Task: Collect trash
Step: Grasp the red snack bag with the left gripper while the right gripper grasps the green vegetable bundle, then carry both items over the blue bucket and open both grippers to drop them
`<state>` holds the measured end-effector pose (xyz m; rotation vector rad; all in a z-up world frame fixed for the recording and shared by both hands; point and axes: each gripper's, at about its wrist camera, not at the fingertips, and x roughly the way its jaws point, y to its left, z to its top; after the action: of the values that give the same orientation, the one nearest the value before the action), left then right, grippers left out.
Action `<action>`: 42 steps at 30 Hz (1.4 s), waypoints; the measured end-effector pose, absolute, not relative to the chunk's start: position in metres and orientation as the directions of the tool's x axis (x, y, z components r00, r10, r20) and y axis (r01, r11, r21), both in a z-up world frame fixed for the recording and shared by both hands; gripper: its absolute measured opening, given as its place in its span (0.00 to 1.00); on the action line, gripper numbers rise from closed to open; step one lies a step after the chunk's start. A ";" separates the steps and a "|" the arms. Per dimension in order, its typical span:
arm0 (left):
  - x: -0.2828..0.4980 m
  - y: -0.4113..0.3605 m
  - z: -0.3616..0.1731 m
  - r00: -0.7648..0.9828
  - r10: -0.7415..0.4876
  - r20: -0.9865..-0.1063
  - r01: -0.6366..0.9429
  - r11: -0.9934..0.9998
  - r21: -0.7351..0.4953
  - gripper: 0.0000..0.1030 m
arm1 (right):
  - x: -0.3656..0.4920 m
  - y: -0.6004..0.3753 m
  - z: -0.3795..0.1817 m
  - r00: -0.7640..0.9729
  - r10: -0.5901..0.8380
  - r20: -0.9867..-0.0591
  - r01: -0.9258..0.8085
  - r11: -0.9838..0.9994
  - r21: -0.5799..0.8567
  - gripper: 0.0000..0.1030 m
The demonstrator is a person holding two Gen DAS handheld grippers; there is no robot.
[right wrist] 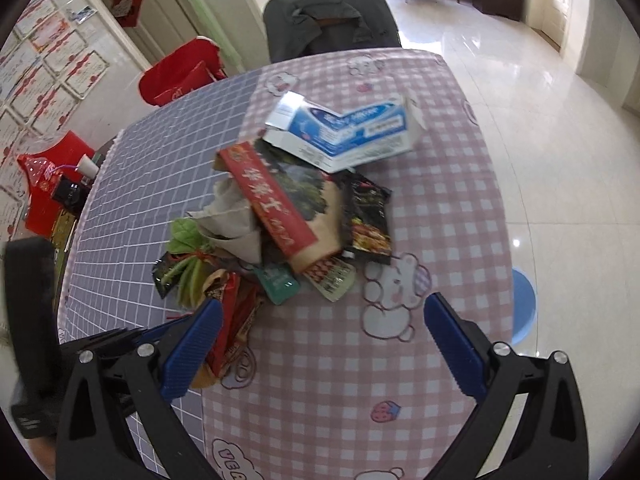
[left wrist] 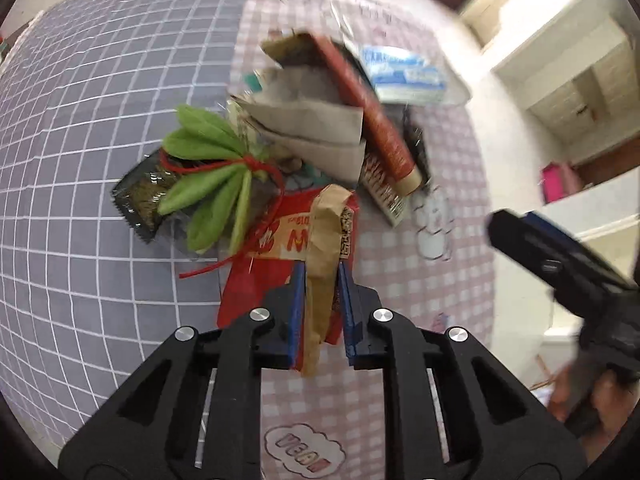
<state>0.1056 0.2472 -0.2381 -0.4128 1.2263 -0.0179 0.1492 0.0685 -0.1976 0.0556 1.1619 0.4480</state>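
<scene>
Trash (left wrist: 320, 152) is seen heaped at the seam of a grey grid cloth (left wrist: 100, 120) and a pink checked cloth (left wrist: 448, 264) in the left wrist view. A brown paper strip (left wrist: 324, 248) at the near edge of the pile, lying over a red wrapper (left wrist: 260, 272), is clamped between the pads of the left gripper (left wrist: 322, 312). Green leaves tied with red string (left wrist: 212, 176) lie to the left, and a long red box (left wrist: 372, 120) and a blue and white carton (left wrist: 404, 72) behind.

In the right wrist view, the right gripper (right wrist: 320, 344) is held spread wide above the pink cloth, with nothing between its fingers. The pile lies just beyond its left finger (right wrist: 192, 352), the carton at the far side.
</scene>
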 end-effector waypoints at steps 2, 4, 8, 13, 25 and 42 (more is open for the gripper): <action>0.096 0.256 -0.229 0.377 -0.250 -0.892 -0.230 0.907 -0.352 0.16 | 0.151 0.075 -0.197 0.315 0.385 -0.868 -0.321 0.903 0.284 0.96; 0.084 0.266 -0.217 0.419 -0.255 -0.871 -0.247 0.891 -0.380 0.16 | 0.152 0.083 -0.197 0.304 0.403 -0.863 -0.336 0.893 0.298 0.96; 0.061 0.289 -0.193 0.490 -0.216 -0.844 -0.298 0.869 -0.395 0.15 | 0.154 0.104 -0.202 0.267 0.435 -0.860 -0.373 0.869 0.324 0.96; 0.035 0.322 -0.182 0.545 -0.175 -0.820 -0.389 0.813 -0.432 0.15 | 0.154 0.134 -0.209 0.210 0.476 -0.854 -0.422 0.832 0.361 0.96; 0.024 0.367 -0.195 0.523 -0.064 -0.850 -0.507 0.779 -0.370 0.15 | 0.168 0.215 -0.257 0.079 0.516 -0.853 -0.461 0.778 0.428 0.70; 0.044 0.332 -0.164 0.579 -0.053 -0.813 -0.441 0.818 -0.368 0.15 | 0.164 0.160 -0.213 0.014 0.651 -0.759 -0.431 0.689 0.583 0.15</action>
<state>0.0436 0.3324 -0.1642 -0.5878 0.9371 0.2428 0.1640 0.1596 -0.2133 0.2082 1.3076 0.8520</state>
